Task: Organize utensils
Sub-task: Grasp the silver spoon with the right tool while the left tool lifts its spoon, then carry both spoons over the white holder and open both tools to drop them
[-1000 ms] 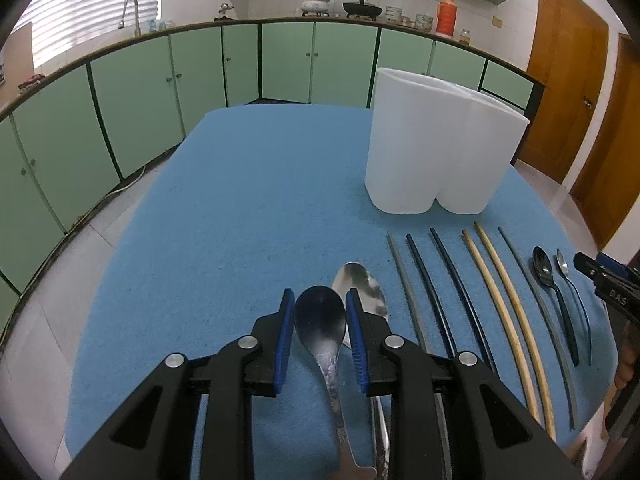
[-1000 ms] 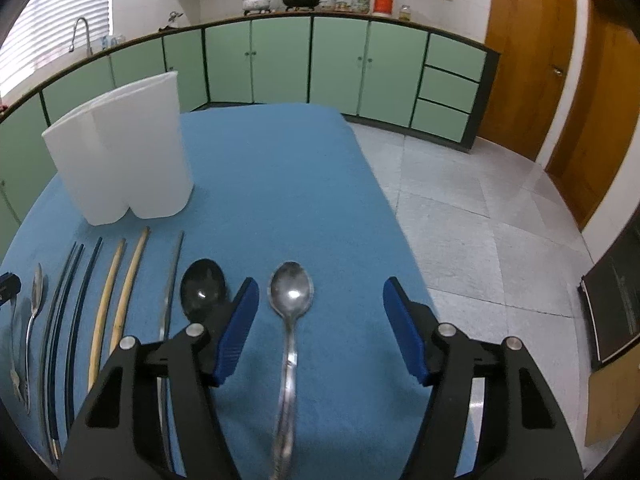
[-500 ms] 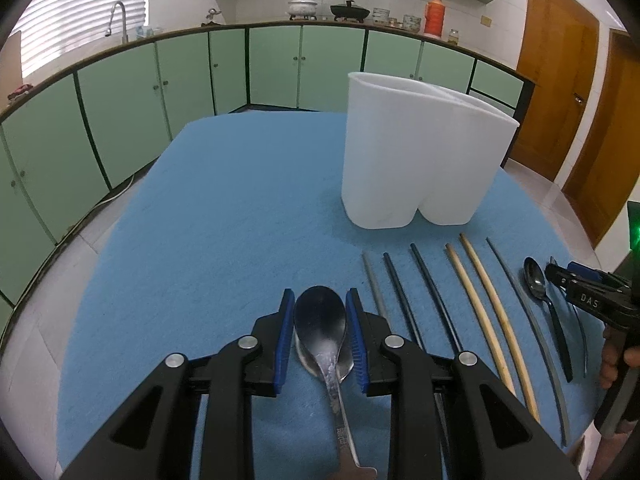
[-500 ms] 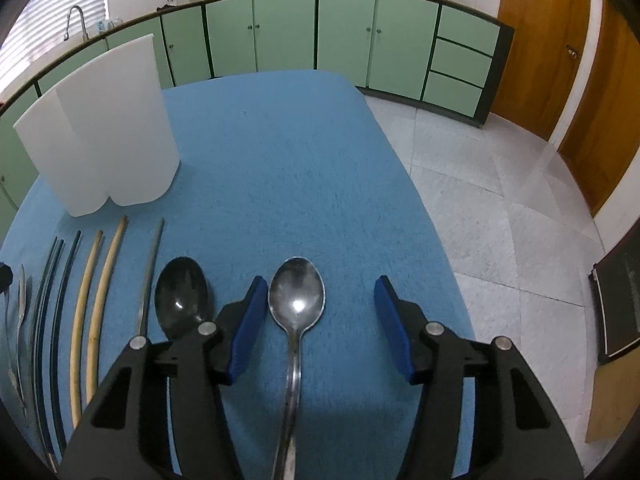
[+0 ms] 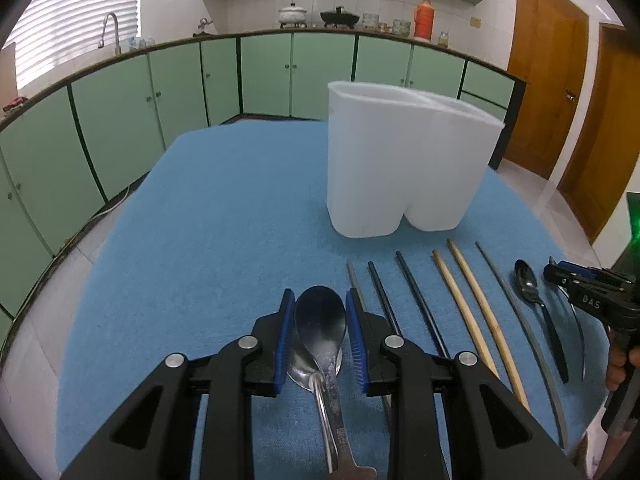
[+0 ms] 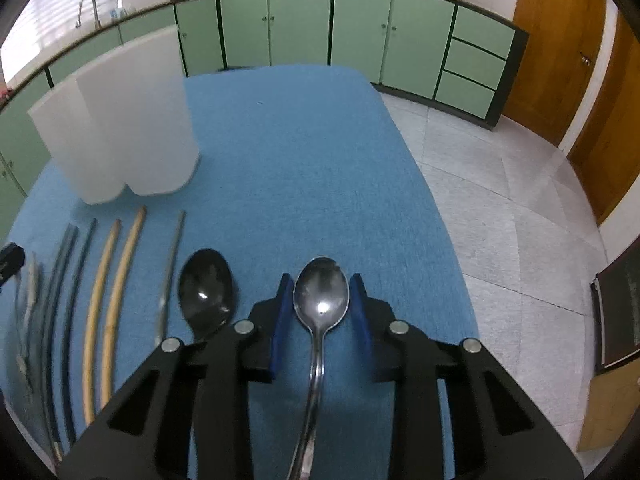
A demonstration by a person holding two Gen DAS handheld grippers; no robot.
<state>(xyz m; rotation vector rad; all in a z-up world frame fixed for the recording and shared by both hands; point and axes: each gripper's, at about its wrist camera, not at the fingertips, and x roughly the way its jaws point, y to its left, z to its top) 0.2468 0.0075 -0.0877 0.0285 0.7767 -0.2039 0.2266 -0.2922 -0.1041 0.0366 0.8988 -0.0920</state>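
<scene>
blue tablecloth [image 5: 208,216]; both spoon handles [image 6: 316,364] run off-frame.

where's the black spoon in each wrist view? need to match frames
Left wrist: black spoon far right on the blue cloth, past the outermost grey chopstick, just left of the right gripper.
Right wrist: black spoon lower left of centre, bowl just left of the right gripper, right of that grey chopstick.
Shared landmark: white utensil holder; tan chopstick pair.

green cabinets [image 5: 264,76], wooden door [image 5: 546,92], orange flask [image 5: 423,20], faucet [image 5: 110,26]
</scene>
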